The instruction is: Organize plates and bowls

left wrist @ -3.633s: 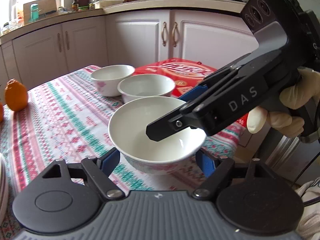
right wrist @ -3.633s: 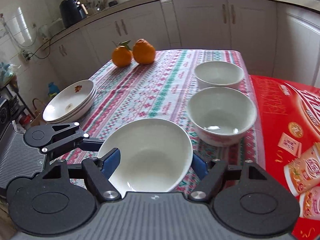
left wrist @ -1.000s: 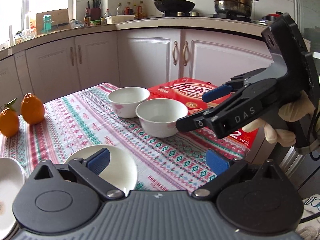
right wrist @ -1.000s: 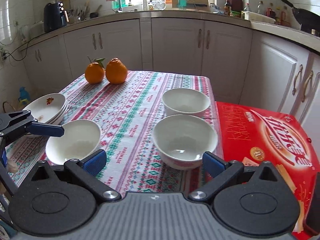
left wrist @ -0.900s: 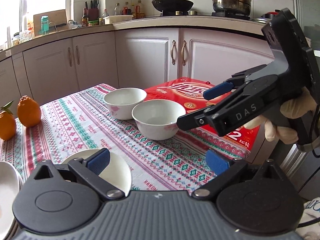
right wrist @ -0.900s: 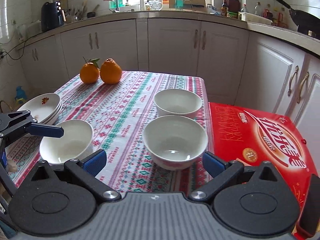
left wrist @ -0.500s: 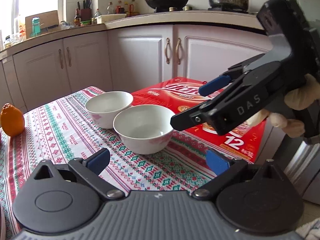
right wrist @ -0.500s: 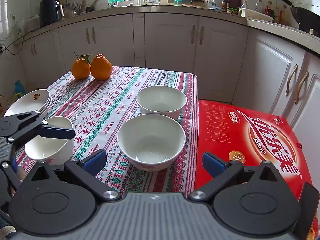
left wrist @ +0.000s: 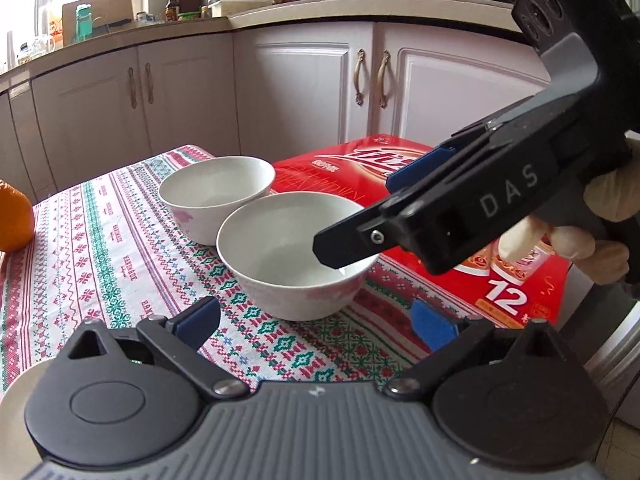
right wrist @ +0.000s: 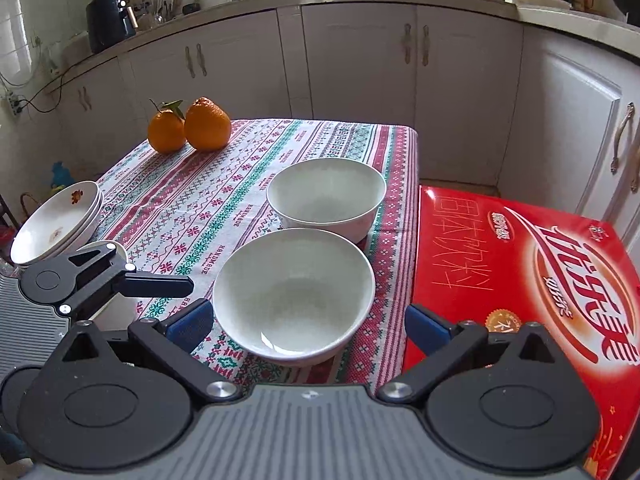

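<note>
Two white bowls stand on the patterned tablecloth: a near bowl point(left wrist: 294, 254) point(right wrist: 294, 294) and a far bowl point(left wrist: 218, 196) point(right wrist: 326, 196) touching behind it. My left gripper point(left wrist: 314, 322) is open and empty, just short of the near bowl. My right gripper point(right wrist: 306, 326) is open and empty, its blue pads on either side of the near bowl's front; in the left wrist view its finger point(left wrist: 348, 240) hangs over that bowl's rim. A stack of white plates point(right wrist: 56, 222) and a third bowl point(right wrist: 106, 250), partly hidden by the left gripper, sit at the table's left edge.
A red carton point(right wrist: 520, 276) point(left wrist: 500, 280) lies right of the bowls. Two oranges point(right wrist: 190, 126) stand at the table's far corner; one shows in the left wrist view point(left wrist: 12, 220). White kitchen cabinets point(right wrist: 360, 80) run behind the table.
The bowl that both grippers flanked 3.6 s ago now stands by the plate stack. Both open grippers have since moved to the near bowl by the red carton.
</note>
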Tool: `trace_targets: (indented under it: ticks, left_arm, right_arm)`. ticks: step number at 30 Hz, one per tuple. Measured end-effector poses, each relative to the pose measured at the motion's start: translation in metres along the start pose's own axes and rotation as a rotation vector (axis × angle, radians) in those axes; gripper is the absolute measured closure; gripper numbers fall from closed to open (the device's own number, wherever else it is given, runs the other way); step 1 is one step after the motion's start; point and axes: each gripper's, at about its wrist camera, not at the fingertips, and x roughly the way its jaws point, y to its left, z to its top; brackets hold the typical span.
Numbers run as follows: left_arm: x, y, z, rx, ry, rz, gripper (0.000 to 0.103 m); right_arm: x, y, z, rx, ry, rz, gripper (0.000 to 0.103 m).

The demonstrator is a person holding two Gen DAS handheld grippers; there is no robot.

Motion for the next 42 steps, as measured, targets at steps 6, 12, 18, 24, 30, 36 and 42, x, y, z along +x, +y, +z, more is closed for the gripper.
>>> trace_targets:
  ticks: [6,12,18,24,30,36,42]
  left_arm:
    - [0.011,0.0,0.004,-0.003,-0.003,0.002,0.006]
    - [0.017,0.002,0.005,0.003,-0.002,0.02,0.008]
    - [0.023,0.003,0.007,0.006,0.006,0.028,0.02]
    - [0.025,0.005,0.007,-0.019,0.0,0.032,0.023]
    - [0.025,0.006,0.008,-0.021,-0.002,0.03,0.023]
    - [0.023,0.006,0.008,-0.012,0.006,0.024,0.023]
    - [0.016,0.004,0.008,0.007,0.018,0.016,0.023]
  right_arm:
    - [0.018,-0.012,0.008,0.017,0.024,0.044,0.003]
    - [0.033,-0.021,0.014,0.038,0.045,0.078,0.015]
    - [0.043,-0.027,0.021,0.054,0.059,0.098,0.024]
    - [0.047,-0.028,0.023,0.056,0.067,0.109,0.029]
    - [0.048,-0.029,0.023,0.071,0.07,0.131,0.03]
    - [0.046,-0.029,0.022,0.084,0.072,0.136,0.03]
    - [0.037,-0.024,0.02,0.084,0.067,0.139,0.03]
